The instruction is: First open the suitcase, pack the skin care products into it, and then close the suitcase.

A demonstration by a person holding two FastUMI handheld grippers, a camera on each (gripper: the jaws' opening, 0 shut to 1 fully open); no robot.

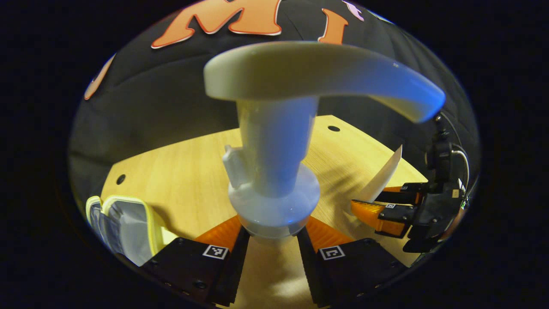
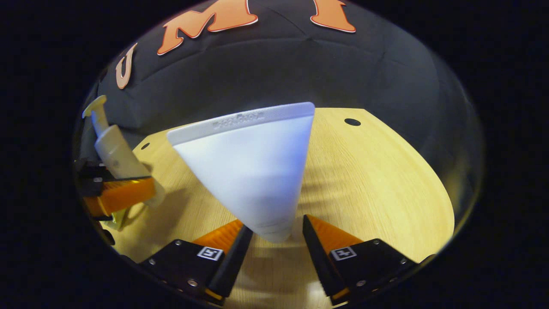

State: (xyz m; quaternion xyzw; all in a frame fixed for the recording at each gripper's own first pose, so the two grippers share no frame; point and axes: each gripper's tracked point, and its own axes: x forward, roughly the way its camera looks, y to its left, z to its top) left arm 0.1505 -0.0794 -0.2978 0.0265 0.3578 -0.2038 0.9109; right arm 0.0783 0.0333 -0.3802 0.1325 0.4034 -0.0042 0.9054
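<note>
The wooden tabletop point(image 2: 377, 180) fills mid-frame. The left gripper point(image 1: 273, 235) clamps a pump bottle point(image 1: 274, 171) at its collar; the right gripper point(image 2: 274, 234) pinches a white tube point(image 2: 253, 167) near its cap end, both lifted, probably for packing. The open suitcase point(image 1: 122, 225) sits lower left.

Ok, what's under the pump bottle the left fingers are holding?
Bare wooden table lies under the pump bottle, between the left gripper fingers. The bottle's body below the collar is out of sight, and the open suitcase sits off to one side.
</note>
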